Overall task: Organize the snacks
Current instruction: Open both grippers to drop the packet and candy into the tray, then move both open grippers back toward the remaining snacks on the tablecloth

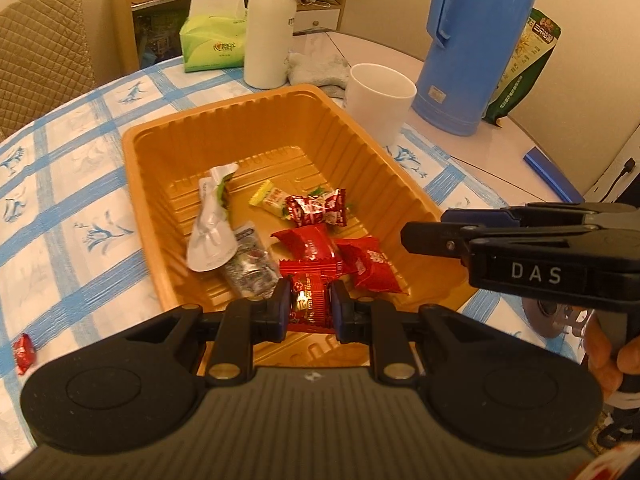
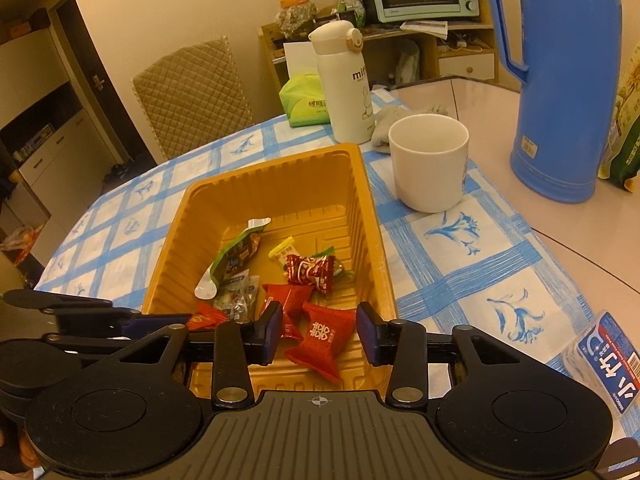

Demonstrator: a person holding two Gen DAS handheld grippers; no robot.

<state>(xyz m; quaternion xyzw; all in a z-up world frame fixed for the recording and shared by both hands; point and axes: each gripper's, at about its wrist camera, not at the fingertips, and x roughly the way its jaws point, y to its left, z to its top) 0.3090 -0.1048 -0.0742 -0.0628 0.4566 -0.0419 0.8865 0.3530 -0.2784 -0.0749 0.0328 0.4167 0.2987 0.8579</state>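
Over the orange tray (image 1: 152, 152), your left gripper (image 1: 309, 309) pinches a red candy (image 1: 307, 304) just above the pile of wrapped snacks (image 1: 304, 236) already gathered inside. Your right gripper (image 2: 318, 332) hangs partly open over a red packet (image 2: 322, 336), touching nothing. One red sweet (image 1: 23, 351) remains on the tablecloth (image 1: 60, 184) outside the tray's left wall. Room is tight: both grippers crowd the near rim, with the white cup (image 2: 428, 162) beyond.

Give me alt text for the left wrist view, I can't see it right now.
The left gripper is shut on a red candy over the near end of an orange tray that holds more wrapped snacks. Another red candy lies on the checked tablecloth.
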